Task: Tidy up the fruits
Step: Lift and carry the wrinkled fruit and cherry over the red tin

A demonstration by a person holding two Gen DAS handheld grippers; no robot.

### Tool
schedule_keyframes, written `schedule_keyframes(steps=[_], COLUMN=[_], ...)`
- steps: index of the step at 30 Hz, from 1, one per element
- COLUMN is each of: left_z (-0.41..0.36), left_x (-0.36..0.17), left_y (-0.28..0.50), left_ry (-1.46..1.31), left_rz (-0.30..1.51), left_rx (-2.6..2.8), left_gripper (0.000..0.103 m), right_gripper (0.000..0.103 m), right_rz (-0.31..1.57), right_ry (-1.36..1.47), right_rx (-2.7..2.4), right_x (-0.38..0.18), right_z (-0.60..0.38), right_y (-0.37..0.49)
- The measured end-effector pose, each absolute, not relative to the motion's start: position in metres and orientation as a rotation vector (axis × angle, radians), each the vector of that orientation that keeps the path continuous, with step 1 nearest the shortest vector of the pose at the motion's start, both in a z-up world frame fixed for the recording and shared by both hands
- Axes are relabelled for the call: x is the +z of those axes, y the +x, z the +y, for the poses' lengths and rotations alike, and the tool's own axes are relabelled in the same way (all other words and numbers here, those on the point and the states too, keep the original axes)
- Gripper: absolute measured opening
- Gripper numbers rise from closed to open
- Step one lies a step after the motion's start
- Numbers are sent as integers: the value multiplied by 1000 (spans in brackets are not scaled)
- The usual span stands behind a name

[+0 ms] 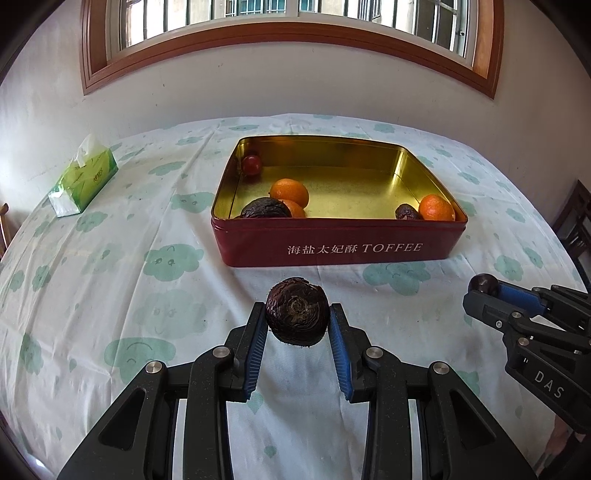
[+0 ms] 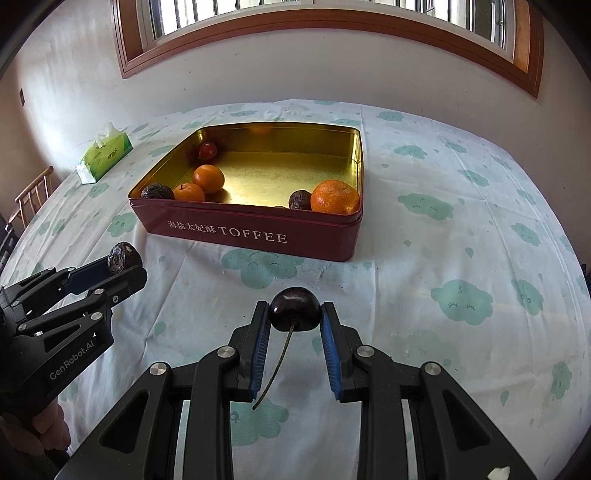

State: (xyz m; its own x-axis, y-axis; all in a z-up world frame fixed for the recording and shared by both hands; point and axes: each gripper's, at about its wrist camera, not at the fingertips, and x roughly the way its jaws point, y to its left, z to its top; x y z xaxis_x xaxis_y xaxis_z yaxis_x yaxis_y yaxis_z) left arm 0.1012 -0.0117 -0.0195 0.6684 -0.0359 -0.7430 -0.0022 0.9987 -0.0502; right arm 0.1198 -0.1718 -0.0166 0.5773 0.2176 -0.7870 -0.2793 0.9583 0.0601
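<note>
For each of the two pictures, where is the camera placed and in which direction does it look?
Left wrist: sits on the left gripper, looking down its fingers at the wrinkled dark fruit it holds and the red tin; the right gripper shows at right.
Right wrist: sits on the right gripper, holding a cherry; the left gripper and a hand show at left.
Shared: tin, tissue pack, window.

White plaster wall [image 1: 258, 92] behind, wide window [image 1: 295, 14] with brown wooden frame and bars outside, daylight coming through. Tabletop [image 1: 110, 295] covered in white cloth with pale green cloud print, some stains. Wooden chair [image 2: 33, 195] at left edge, dark chair [image 1: 576, 221] at right edge
</note>
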Motion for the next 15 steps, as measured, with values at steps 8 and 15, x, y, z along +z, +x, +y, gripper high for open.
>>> schedule_keyframes(steps=[8, 15], left_z=[-10, -1], left_x=[-7, 1], left_y=[105, 114], left_ry=[-43, -63], left_rz=[815, 813], left_rx=[-25, -28], left_gripper=[34, 35], right_gripper=[26, 26], right_rz=[892, 880], right_ry=[-74, -78], right_rx=[300, 306], right_x=[-5, 4], right_z=[-169, -167], right_y=[126, 135])
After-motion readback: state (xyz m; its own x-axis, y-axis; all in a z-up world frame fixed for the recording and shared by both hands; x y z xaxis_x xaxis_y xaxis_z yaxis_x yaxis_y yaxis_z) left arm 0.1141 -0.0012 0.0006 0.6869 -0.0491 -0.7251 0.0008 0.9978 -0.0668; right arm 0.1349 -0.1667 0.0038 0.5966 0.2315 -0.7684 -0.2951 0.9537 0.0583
